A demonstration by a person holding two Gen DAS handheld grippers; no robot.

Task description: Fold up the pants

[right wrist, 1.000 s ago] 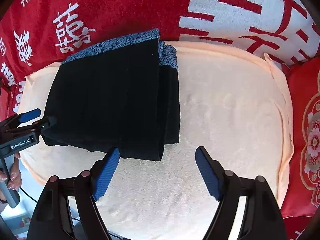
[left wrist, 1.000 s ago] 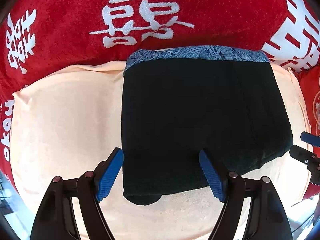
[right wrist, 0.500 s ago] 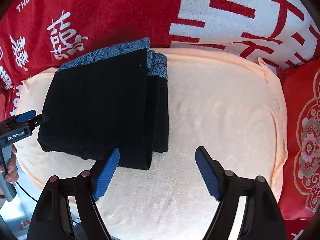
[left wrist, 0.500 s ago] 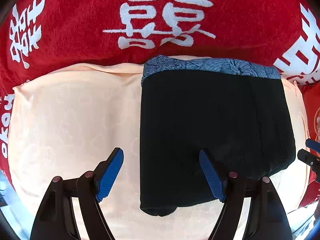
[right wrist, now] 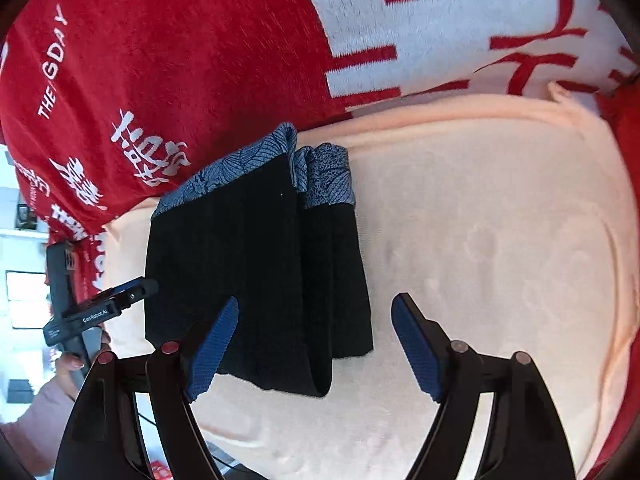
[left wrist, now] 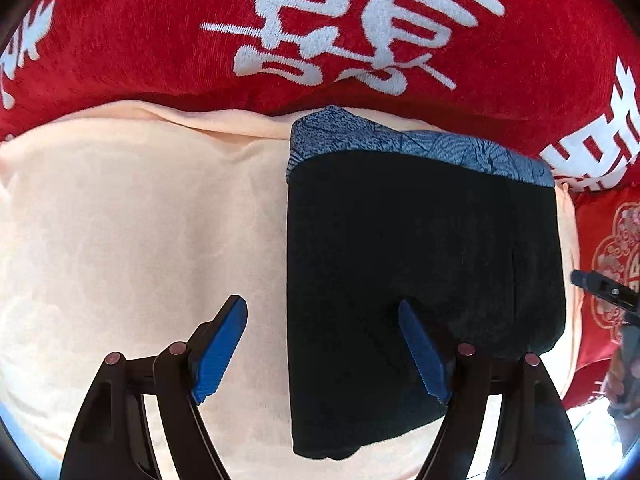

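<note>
The black folded pants (left wrist: 420,264), blue patterned waistband (left wrist: 420,148) at the far end, lie on a peach towel (left wrist: 140,240). My left gripper (left wrist: 322,350) hangs open above the pants' near left edge: its left finger is over the towel, its right finger over the black cloth. In the right wrist view the pants (right wrist: 248,272) show stacked folds on their right side. My right gripper (right wrist: 316,348) is open over their near right corner, the right finger over bare towel (right wrist: 500,260). Neither gripper holds cloth.
A red blanket (left wrist: 160,40) with white characters lies behind the towel, and a red patterned cushion (left wrist: 612,248) is at the right. The other gripper (right wrist: 100,308) and a person's hand (right wrist: 76,364) show at the pants' left edge. Bare towel spreads on both sides of the pants.
The left gripper slid left, so the pants' left edge now lies between its fingers. The right gripper rolled and drew closer to the pants' near right corner. Both stayed open.
</note>
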